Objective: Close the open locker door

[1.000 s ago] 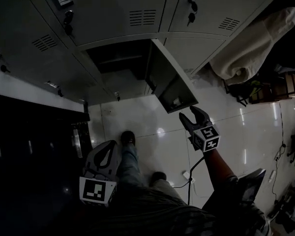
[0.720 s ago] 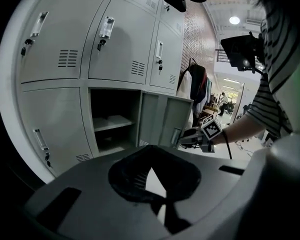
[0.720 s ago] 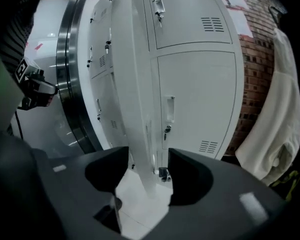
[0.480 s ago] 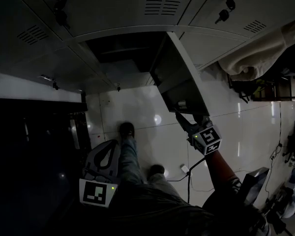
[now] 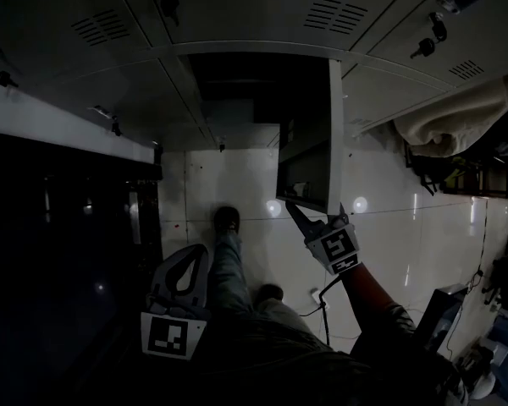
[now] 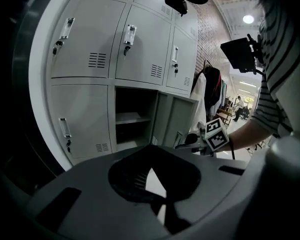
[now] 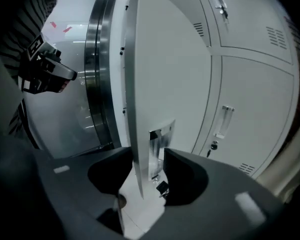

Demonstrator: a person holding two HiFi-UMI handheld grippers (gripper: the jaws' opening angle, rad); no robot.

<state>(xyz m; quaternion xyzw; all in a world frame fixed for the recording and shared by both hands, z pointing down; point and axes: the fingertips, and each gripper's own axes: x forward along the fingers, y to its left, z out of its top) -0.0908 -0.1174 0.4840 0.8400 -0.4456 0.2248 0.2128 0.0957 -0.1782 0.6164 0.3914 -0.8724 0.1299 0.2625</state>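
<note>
The open grey locker door stands out from the lower row, edge-on in the head view, beside its dark compartment. My right gripper has the door's free lower edge between its jaws, which are closing around it. In the right gripper view the door runs between the pads of that gripper, with the metal latch plate against the right pad. My left gripper hangs low by the person's leg, shut and holding nothing. The left gripper view shows the open locker, its door and the right gripper's marker cube.
Closed lockers with keys in their locks surround the open one. A dark glossy cabinet stands at the left. The person's shoes and a cable are on the white tiled floor. Pale cloth and chairs lie at the right.
My right gripper has moved up to the door and its jaws now straddle the door's lower edge. The head camera has shifted, showing the door edge-on. The left gripper stays put.
</note>
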